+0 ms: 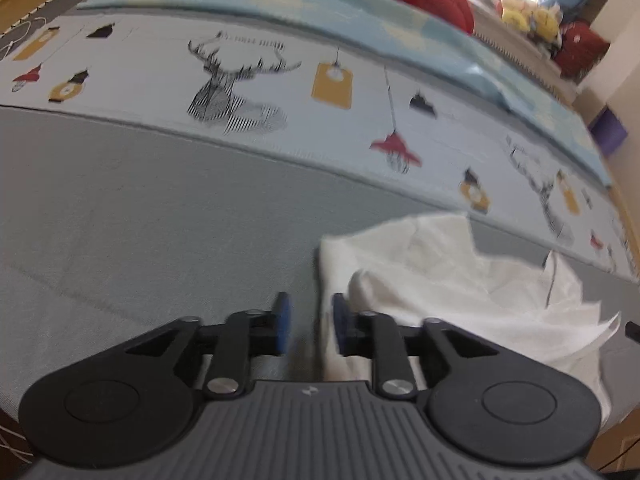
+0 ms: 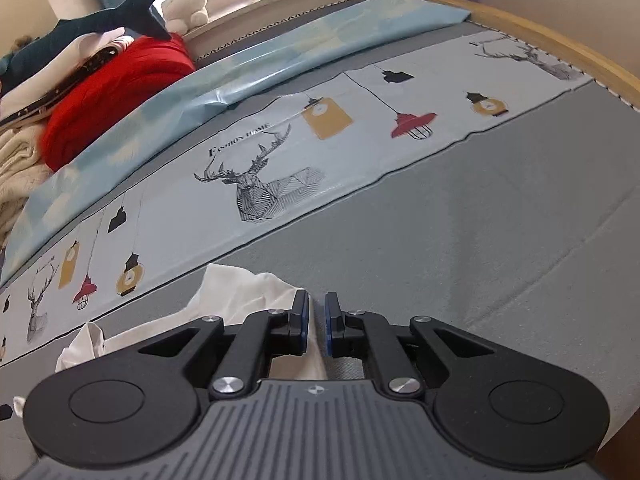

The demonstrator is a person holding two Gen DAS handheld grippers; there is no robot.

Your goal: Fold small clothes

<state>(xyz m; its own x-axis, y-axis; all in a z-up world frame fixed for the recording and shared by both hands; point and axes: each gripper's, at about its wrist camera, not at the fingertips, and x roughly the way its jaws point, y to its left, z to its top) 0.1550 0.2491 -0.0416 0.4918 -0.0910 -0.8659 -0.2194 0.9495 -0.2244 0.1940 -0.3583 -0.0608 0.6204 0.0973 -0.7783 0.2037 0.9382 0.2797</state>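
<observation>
My left gripper has its blue-padded fingers parted by a moderate gap, and the left edge of the crumpled white cotton garment runs down just inside that gap, close against the right-hand pad. Whether the cloth is truly between the pads or only lies under them I cannot tell; the left wrist view is blurred. I judge nothing is pinched yet.

My right gripper has its fingers drawn near to each other, only a narrow slot between the blue pads. White cloth shows below and behind that slot, but the pads do not visibly bite it, so I cannot say it has hold.

The garment lies on the plain grey part of the bedspread, near the bed's front edge. From my left gripper it spreads to the right and a little ahead; from my right gripper it spreads to the left. So it sits between my two hands, its long run going side to side, each gripper at one end of it. Both are about equally near, touching or just over its edges.

Beyond it comes the pale printed band with deer heads and lanterns, then a light blue sheet, and a red folded cloth well apart.
</observation>
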